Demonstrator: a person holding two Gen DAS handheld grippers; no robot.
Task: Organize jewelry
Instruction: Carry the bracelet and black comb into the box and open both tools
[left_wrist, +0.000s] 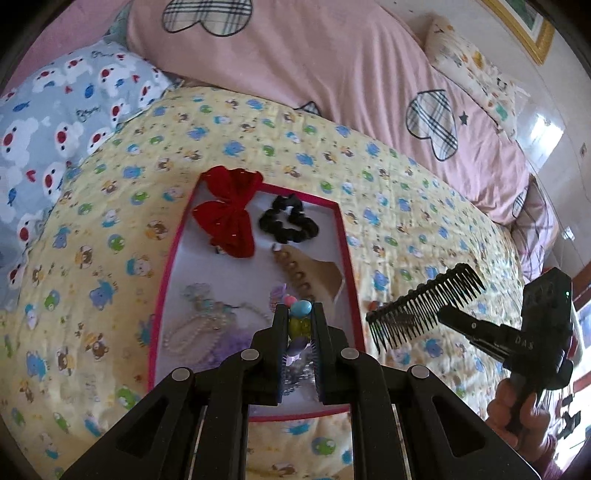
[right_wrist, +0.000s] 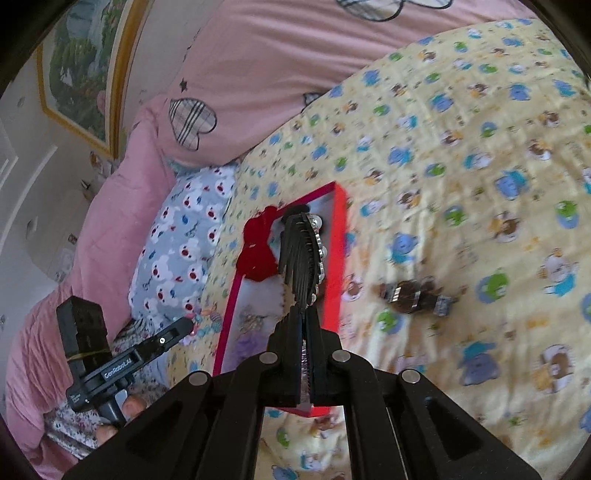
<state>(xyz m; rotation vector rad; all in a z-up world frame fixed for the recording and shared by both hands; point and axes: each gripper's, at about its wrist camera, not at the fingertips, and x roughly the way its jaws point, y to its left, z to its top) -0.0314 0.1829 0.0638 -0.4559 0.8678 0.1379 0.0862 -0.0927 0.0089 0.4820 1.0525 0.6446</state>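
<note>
Left gripper clamped on beaded hair tie, held above near end of red-rimmed tray; bow and scrunchie beyond the tips. Right gripper pinching black comb by one end, over tray's right rim. Risk: thin end-grip lets comb pivot, drop outside. Brown clip on quilt seen from right wrist only.
</note>
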